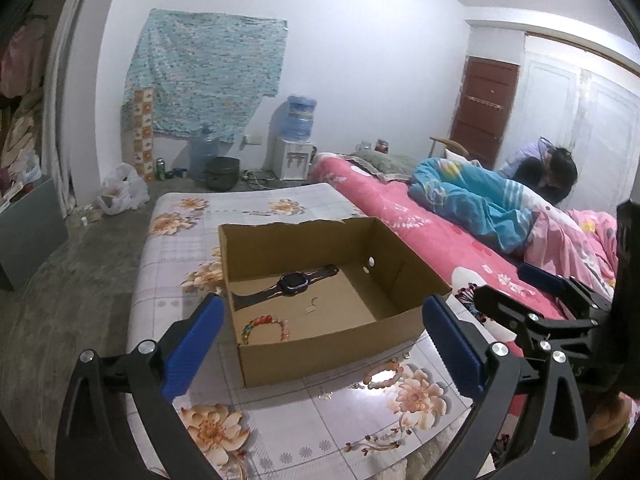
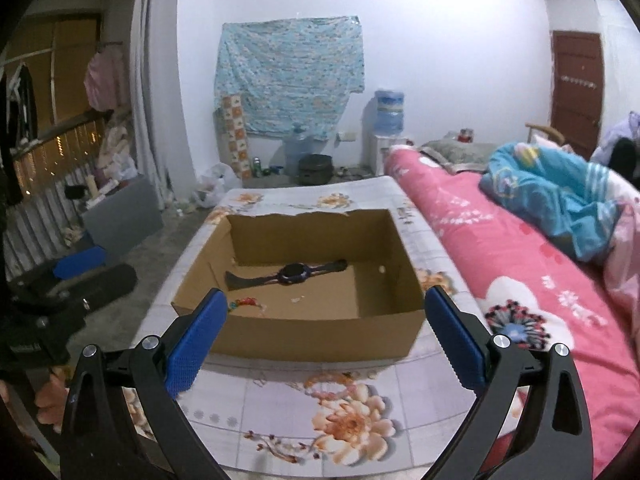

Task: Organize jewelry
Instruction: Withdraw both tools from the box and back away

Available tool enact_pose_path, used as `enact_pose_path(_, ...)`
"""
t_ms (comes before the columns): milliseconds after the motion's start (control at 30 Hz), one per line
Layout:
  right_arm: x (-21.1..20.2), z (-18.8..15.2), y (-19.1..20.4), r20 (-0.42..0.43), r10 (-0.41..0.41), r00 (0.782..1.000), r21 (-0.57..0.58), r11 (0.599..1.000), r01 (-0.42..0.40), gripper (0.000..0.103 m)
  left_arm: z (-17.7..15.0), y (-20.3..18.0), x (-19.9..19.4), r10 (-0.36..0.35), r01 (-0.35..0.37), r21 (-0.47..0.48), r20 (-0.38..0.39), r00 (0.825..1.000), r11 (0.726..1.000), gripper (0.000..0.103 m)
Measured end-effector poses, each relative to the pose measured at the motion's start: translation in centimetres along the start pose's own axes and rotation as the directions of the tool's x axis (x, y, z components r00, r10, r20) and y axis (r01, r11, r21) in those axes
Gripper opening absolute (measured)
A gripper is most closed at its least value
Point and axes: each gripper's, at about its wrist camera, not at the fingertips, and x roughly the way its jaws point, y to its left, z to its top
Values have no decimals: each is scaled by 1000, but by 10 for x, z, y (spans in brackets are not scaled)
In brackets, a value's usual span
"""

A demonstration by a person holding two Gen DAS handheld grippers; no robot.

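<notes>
While hovering near the cardboard box point(image 1: 320, 280), both grippers spread wide, fingers point(image 1: 192, 344) empty. Inside box: watch point(image 1: 292, 282), beaded bracelet point(image 1: 264, 326). Touching nothing.

Inside the cardboard box point(image 1: 320, 280), its near wall hides part of the bead bracelet point(image 1: 266, 330). Between that bracelet and the watch point(image 1: 288, 285), a small pale trinket point(image 1: 311, 307) is too tiny to identify. Just outside the near wall, a pale bracelet point(image 1: 384, 374) blends into the floral bedsheet point(image 1: 280, 420), its outline unclear.
</notes>
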Motion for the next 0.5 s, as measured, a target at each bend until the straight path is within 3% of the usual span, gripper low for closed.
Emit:
enact_pose_path(333, -19, -4, 10, 58, -92, 994, -65, 993, 96, 95, -2, 6, -11, 43, -42, -22, 7, 999, 999, 97)
enact_pose_path(500, -23, -4, 6, 69, -72, 995, -44, 996, 75, 95, -2, 6, -15, 63, -63, -13, 24, 998, 998, 97)
